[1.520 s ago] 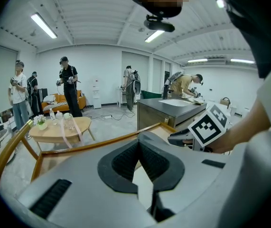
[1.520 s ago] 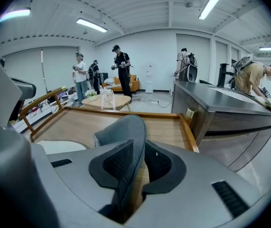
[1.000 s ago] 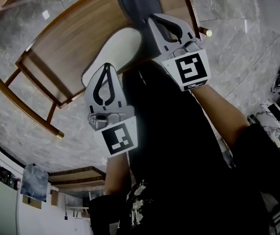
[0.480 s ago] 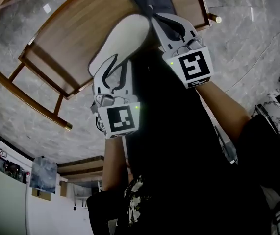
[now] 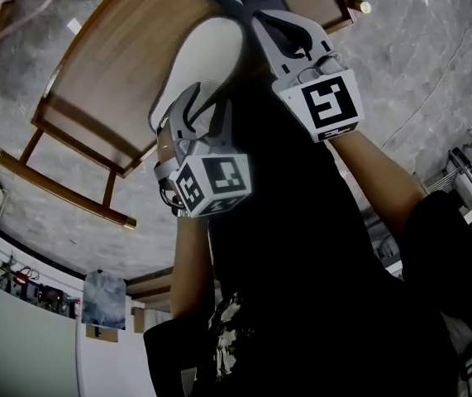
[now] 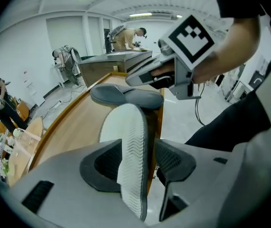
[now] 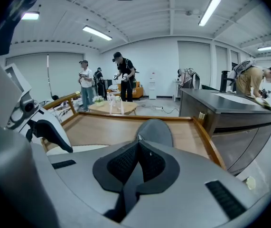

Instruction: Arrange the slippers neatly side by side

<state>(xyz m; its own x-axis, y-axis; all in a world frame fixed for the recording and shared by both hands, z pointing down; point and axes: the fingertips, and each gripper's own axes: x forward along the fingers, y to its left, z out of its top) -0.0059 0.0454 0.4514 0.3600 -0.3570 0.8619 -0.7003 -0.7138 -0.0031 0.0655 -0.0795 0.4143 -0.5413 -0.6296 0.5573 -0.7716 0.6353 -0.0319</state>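
Lining up, step in hand: the pair is on the table [image 5: 112,81] but not yet side by side; I judge this to be the placing of the pale one.
Pale slipper [image 5: 207,64]: lies slantwise near the table's front edge with its ribbed sole showing rather than facing down. Its near end sits between the left jaws.
Grey slipper [image 6: 126,96]: lies further back on the table, just beyond the pale one's far end, crosswise to it.
Left tongs [image 5: 196,114]: released. The jaws have just been opening, and the pale sole stands between them with a gap at the right pad.
Right tongs [image 7: 136,151]: clenched, seemingly pinching the grey slipper's thin edge.
Next move calls for: getting the pale slipper sole-down, then swinging the grey one round parallel and close beside it, toes the same way.
Risk: the pale slipper's near end is close to the table edge and could tip off.
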